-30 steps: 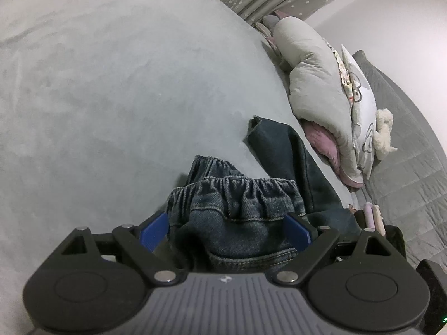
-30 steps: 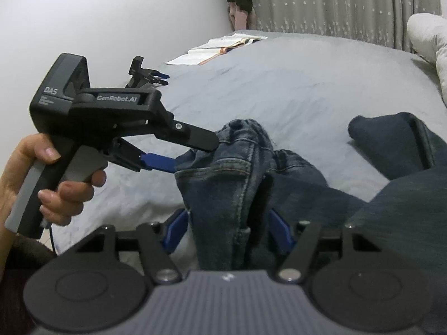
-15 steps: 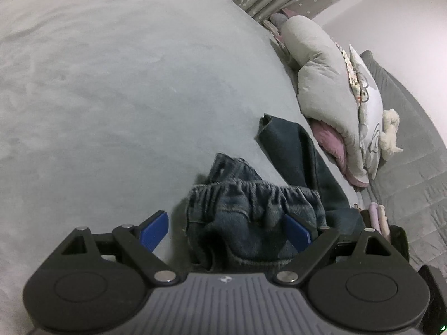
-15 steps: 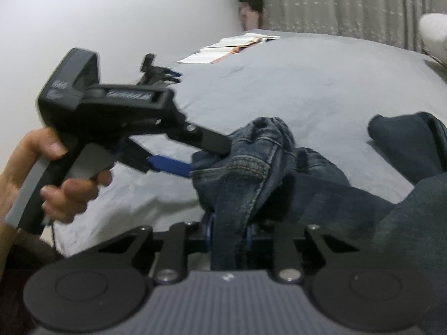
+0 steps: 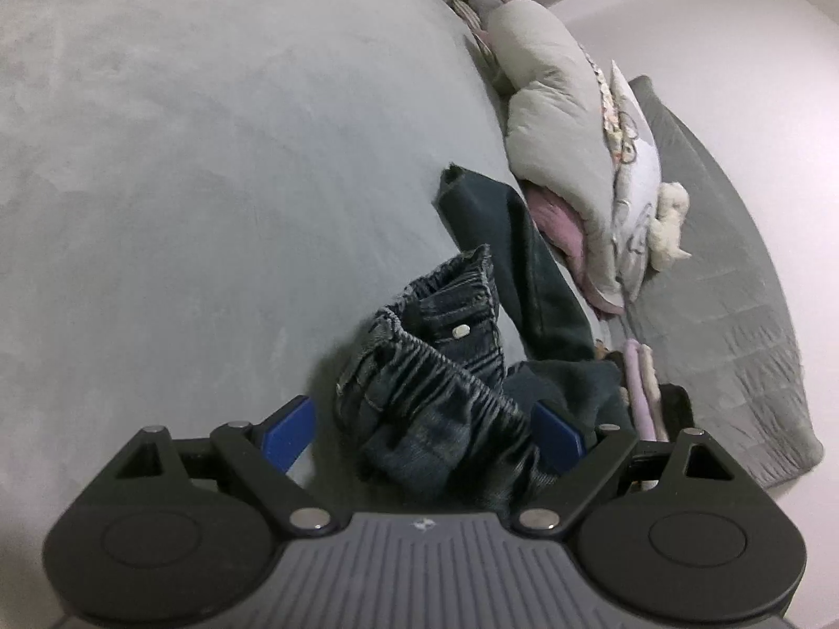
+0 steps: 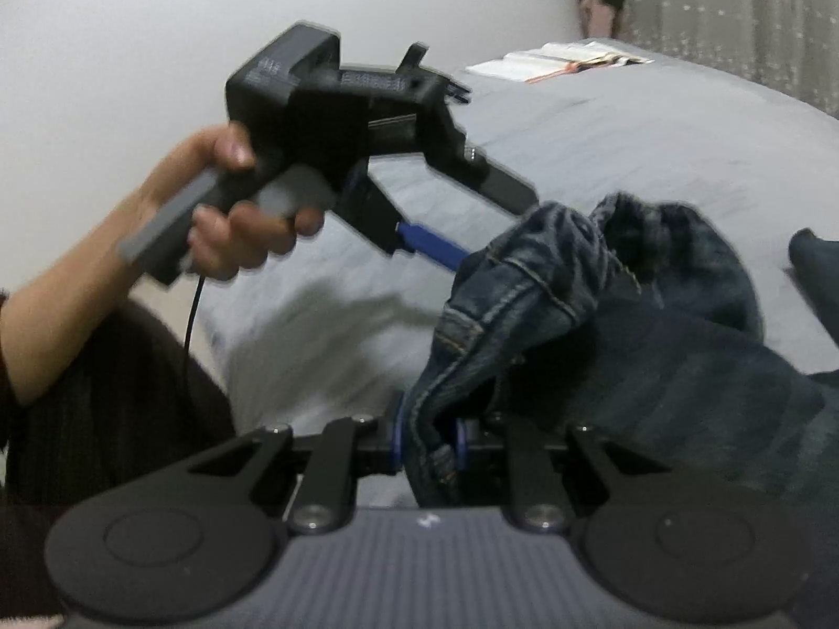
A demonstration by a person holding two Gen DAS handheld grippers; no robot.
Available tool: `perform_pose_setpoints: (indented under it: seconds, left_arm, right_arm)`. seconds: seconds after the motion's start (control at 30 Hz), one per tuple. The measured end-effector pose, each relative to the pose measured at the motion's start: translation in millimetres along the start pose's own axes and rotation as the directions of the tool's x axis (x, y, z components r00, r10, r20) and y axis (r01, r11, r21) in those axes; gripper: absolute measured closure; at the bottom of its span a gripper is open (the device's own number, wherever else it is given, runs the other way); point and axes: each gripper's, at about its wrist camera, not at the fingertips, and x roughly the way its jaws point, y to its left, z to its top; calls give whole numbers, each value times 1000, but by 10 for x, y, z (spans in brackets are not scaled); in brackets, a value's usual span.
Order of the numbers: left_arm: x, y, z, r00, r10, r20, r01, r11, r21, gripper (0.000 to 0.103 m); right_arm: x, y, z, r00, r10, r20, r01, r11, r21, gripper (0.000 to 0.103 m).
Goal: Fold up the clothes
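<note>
Dark jeans (image 6: pixel 603 325) lay bunched on a grey bed (image 5: pixel 210 183), gripped at one fold.

The person's hand (image 6: pixel 220 220) and left gripper (image 5: pixel 422 430) were motion-blurred; its jaws stood wide around the elastic waistband, pads not pressing. The right gripper (image 6: pixel 427 445) was clenched on a denim fold. A trouser leg was cut off at the edge. Pillows (image 5: pixel 566 147) and a curtain (image 6: pixel 734 15) stood beyond.

Bare bedspread (image 5: pixel 210 209) left of jeans (image 5: pixel 435 382)
</note>
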Motion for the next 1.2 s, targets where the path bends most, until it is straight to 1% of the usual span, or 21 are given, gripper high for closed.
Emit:
perform_pose_setpoints:
  seconds: [0.07, 0.17, 0.27, 0.3, 0.33, 0.37, 0.4, 0.5, 0.57, 0.67, 0.73, 0.8, 0.83, 0.87, 0.9, 0.93, 0.97, 1.0, 1.1, 1.13, 1.2]
  left_arm:
    - [-16, -17, -68, 1000, -15, -24, 16, 1000, 23, 15]
    - [25, -62, -147, 998, -33, -54, 36, 998, 50, 15]
    - [168, -127, -239, 996, -6, -85, 12, 997, 79, 17]
    - [222, -147, -276, 996, 19, -92, -10, 996, 92, 26]
    - [283, -181, -325, 995, 52, -90, -42, 992, 116, 30]
    - [333, -222, -369, 993, 85, -78, -73, 987, 143, 33]
    - [366, -260, -400, 992, 106, -69, -93, 982, 165, 39]
    - [377, -364, -467, 988, 148, -49, -133, 965, 226, 45]
    - [365, -426, -521, 984, 176, -35, -160, 949, 271, 45]
    - [356, -481, -578, 979, 201, -34, -179, 928, 326, 44]
    - [349, -507, -607, 975, 219, -43, -189, 913, 361, 40]
    - [328, -524, -643, 971, 236, -48, -199, 897, 394, 39]
    - [308, -539, -665, 969, 243, -46, -203, 889, 410, 38]
    - [292, -550, -677, 968, 247, -45, -206, 884, 421, 38]
    - [270, -555, -686, 967, 249, -48, -206, 881, 426, 38]
    - [239, -559, -697, 967, 251, -52, -205, 879, 431, 37]
    - [209, -562, -709, 966, 253, -56, -204, 876, 436, 37]
    - [162, -560, -729, 964, 261, -56, -210, 871, 445, 35]
    - [92, -530, -787, 956, 288, -62, -229, 860, 457, 33]
    - [90, -514, -807, 952, 298, -75, -232, 857, 460, 32]
    - [89, -488, -840, 947, 308, -85, -236, 854, 463, 32]
  right_arm:
    - [50, 44, -76, 999, 25, -30, -25, 1000, -17, 87]
    - [173, 118, -154, 996, 36, -78, -39, 998, -41, 87]
    - [342, 165, -263, 991, 24, -131, -31, 998, -55, 87]
    - [353, 166, -270, 991, 20, -132, -27, 998, -53, 87]
    - [352, 145, -259, 991, 20, -131, -26, 999, -43, 85]
    - [351, 121, -247, 991, 22, -131, -26, 999, -32, 82]
    - [334, 105, -240, 991, 26, -130, -29, 999, -21, 81]
    - [140, 47, -240, 994, 28, -110, -25, 999, 24, 70]
    - [-25, -35, -232, 996, 12, -94, -8, 999, 40, 64]
    - [-206, -125, -211, 996, 0, -87, 6, 998, 69, 62]
    - [-329, -140, -175, 997, -9, -78, 14, 997, 70, 60]
    - [-450, -136, -93, 998, -29, -63, 33, 997, 63, 58]
    - [-547, -146, -27, 997, -61, -43, 63, 997, 49, 53]
    - [-577, -162, 44, 995, -93, -32, 94, 995, 42, 46]
    - [-599, -178, 115, 992, -125, -21, 126, 991, 36, 43]
    - [-630, -228, 211, 983, -184, -13, 184, 982, 32, 42]
    - [-624, -280, 300, 976, -219, -16, 219, 975, 23, 42]
    - [-598, -283, 331, 972, -234, -17, 234, 972, 14, 42]
    - [-543, -440, 475, 950, -311, -30, 311, 950, -20, 42]
    - [-495, -530, 516, 935, -353, -42, 351, 935, -41, 42]
    - [-431, -569, 549, 917, -395, -52, 390, 918, -74, 42]
